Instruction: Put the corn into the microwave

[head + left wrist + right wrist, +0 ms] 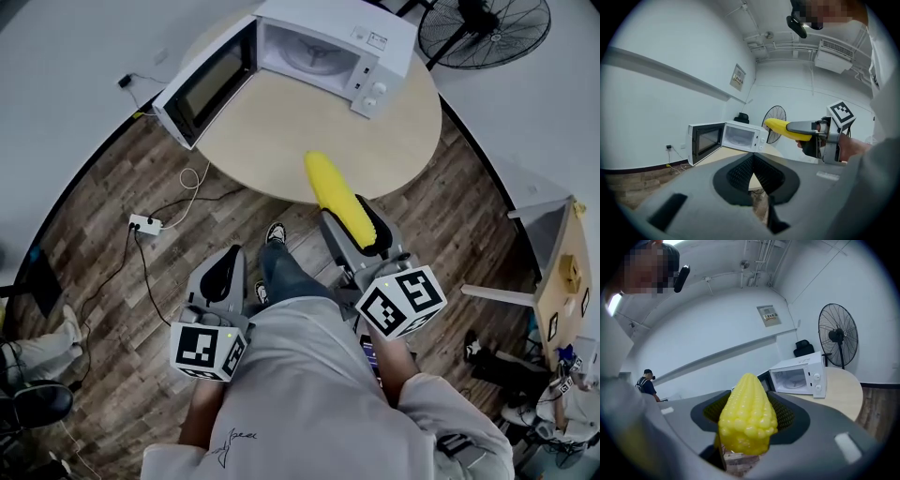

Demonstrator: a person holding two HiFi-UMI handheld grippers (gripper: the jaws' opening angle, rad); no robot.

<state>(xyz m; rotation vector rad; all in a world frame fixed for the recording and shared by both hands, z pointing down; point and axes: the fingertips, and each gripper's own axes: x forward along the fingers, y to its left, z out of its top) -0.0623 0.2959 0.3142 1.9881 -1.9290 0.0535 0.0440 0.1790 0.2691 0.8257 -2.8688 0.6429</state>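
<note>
A yellow corn cob (pixel 339 199) sticks forward out of my right gripper (pixel 354 225), which is shut on it above the table's near edge. In the right gripper view the corn (pixel 746 413) fills the space between the jaws. A white microwave (pixel 319 52) stands at the far side of the round table (pixel 281 141), with its door (pixel 202 84) swung open to the left and the cavity showing. My left gripper (pixel 223 267) hangs low on the left over the floor, shut and empty. The left gripper view shows its pads meeting, with the corn (pixel 780 127) and microwave (pixel 736 136) beyond.
A black standing fan (pixel 483 28) is behind the table on the right. A power strip (pixel 145 224) and cables lie on the wooden floor at the left. A wooden stand (pixel 558 272) is at the right edge. My own shoe (pixel 275 233) is by the table.
</note>
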